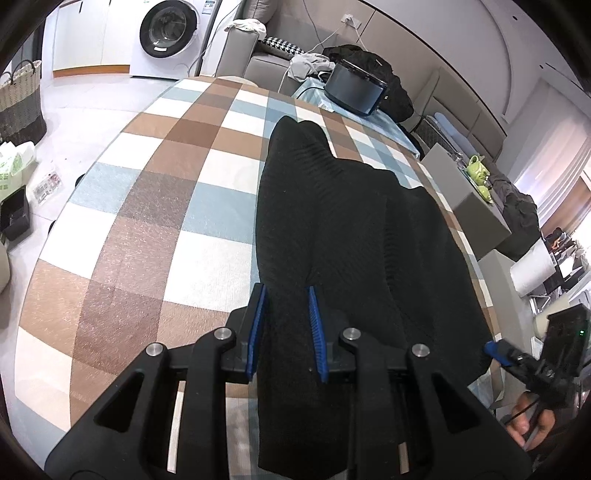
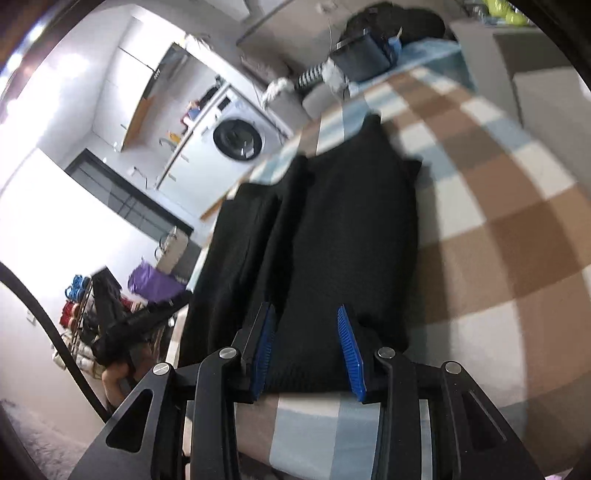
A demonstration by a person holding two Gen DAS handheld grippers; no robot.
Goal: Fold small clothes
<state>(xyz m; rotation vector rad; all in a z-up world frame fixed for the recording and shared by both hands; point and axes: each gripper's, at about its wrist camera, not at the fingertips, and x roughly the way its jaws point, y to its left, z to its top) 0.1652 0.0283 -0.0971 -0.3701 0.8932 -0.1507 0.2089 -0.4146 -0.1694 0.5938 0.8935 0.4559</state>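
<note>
Left wrist view only: a white front-loading washing machine [image 1: 168, 35] at the upper left, a woven two-tone basket [image 1: 20, 99] at the far left edge, a dark rounded box [image 1: 354, 88] at the far end of the counter, a white paper roll [image 1: 532, 269] at the right, and the right tongs [image 1: 493, 350] with a hand [image 1: 528, 424] at the lower right corner.
Right wrist view only: a rack with blue and red bundles [image 2: 74, 302] and a purple cloth [image 2: 151, 284] at the lower left; this picture is blurred by motion.
Garment: a black ribbed knit piece of clothing [image 1: 351, 236] lies lengthwise on the counter with its brown, white and pale-blue checked cloth [image 1: 147, 206], folded into long overlapping layers that narrow toward the far end.
Garment place: centre and right of the left view, centre of the right view [image 2: 332, 229], near edge toward both cameras.
Left tongs [image 1: 288, 332]: blue pads pinch the garment's near edge.
Right tongs, own view [image 2: 306, 350]: blue pads grip a thicker near fold of the garment.
</note>
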